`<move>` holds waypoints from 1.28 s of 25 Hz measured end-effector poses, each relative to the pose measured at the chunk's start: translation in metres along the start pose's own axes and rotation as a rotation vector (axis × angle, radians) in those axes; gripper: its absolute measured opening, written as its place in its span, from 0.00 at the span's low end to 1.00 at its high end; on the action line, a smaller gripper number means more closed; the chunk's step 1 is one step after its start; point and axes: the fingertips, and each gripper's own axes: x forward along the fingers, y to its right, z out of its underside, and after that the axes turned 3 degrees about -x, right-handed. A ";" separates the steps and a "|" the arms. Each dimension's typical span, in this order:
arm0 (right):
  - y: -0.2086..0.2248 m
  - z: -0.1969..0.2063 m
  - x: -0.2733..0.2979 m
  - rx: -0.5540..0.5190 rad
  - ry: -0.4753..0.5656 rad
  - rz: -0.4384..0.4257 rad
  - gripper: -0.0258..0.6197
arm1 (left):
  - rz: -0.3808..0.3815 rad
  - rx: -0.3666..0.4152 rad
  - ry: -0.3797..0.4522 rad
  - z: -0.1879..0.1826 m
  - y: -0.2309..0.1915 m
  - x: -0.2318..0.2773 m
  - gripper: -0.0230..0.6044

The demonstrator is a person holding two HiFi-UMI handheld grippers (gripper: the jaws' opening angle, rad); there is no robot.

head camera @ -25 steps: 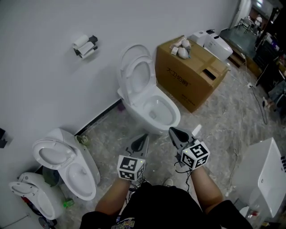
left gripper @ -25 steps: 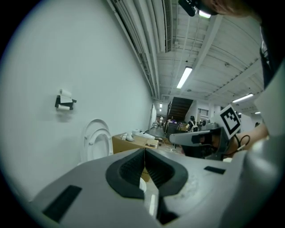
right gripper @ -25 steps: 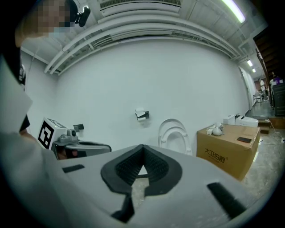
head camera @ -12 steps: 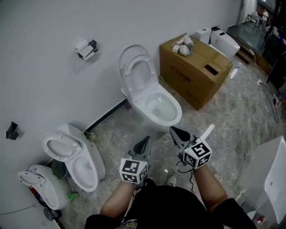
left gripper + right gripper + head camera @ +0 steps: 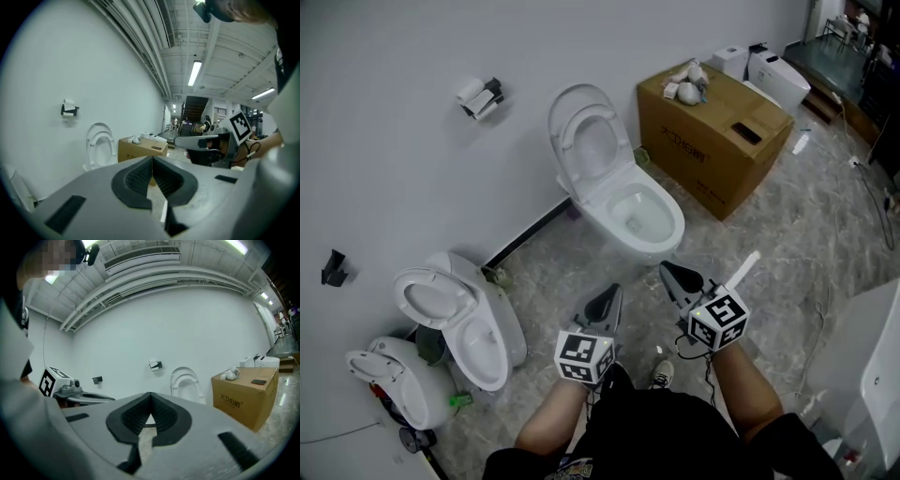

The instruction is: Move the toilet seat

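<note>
While both my grippers hang out over the floor (image 5: 769, 234), the head view shows the toilet seat (image 5: 570, 150) standing upright against its lid (image 5: 581, 94), just left of the box (image 5: 712, 141) and above the open bowl (image 5: 642, 216). A raised seat fits 2 stages alike: already lifted, or waiting to come down. I cannot tell which. My left gripper (image 5: 614, 291) and right gripper (image 5: 667, 270) both sit well apart from the box, nearer me, pointing toward the bowl. I judge that any handling goes best by taking the seat ring alone at its free edge, leaving the lid behind it, and swinging it slowly on its hinge so nothing slams.

From the left gripper view, my jaws are pressed together with nothing between them. The seat (image 5: 92, 150) stands left of the box, far ahead.

From the right gripper view, these jaws likewise meet at the tips, empty and touching nothing. The seat (image 5: 180, 378) again stands left of the box.
</note>
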 end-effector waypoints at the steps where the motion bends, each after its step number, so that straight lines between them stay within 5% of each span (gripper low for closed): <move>1: 0.001 0.002 -0.003 0.000 -0.003 0.001 0.05 | 0.002 -0.002 0.000 0.002 0.002 0.002 0.05; 32: 0.016 0.025 -0.044 0.000 -0.041 0.030 0.05 | 0.025 -0.045 0.011 0.023 0.037 0.018 0.05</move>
